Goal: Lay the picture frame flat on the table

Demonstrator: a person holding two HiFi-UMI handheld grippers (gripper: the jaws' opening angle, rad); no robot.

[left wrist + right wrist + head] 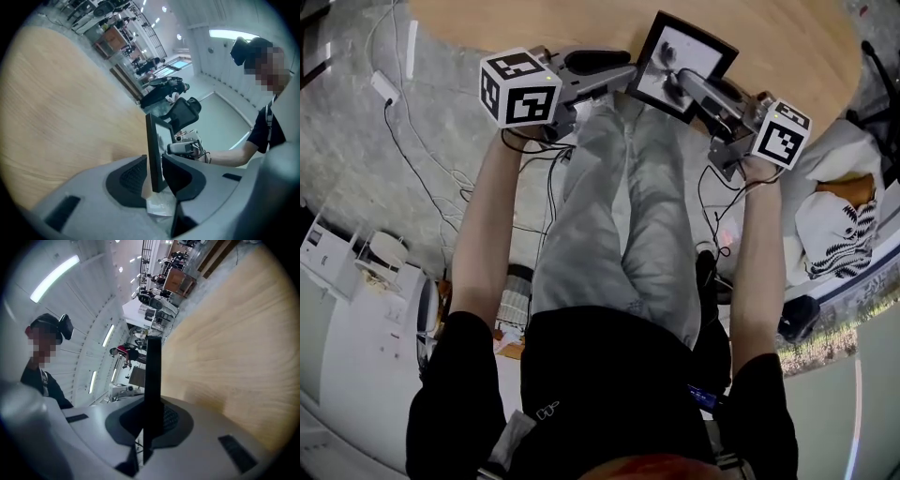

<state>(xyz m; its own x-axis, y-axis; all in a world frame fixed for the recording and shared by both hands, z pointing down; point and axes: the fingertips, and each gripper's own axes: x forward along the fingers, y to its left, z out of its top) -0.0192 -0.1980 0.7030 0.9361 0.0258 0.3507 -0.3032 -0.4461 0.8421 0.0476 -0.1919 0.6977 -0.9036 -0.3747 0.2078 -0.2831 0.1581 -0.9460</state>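
Note:
A black picture frame (686, 64) holding a grey photo is lifted over the near edge of the round wooden table (534, 23), tilted with its face towards me. My left gripper (630, 77) is shut on its left edge. My right gripper (682, 84) is shut on its lower right edge. In the left gripper view the frame (152, 150) stands edge-on between the dark pads of that gripper (154, 173), with the right gripper (185, 147) beyond it. In the right gripper view the frame (152, 376) is a thin black bar clamped in the gripper (151, 420).
The wooden tabletop (56, 117) (234, 348) stretches beyond the frame. Cables (422, 169) and a white power strip (384, 87) lie on the grey floor at left. White cabinets (347, 281) stand at lower left, and patterned cushions (839, 230) lie at right.

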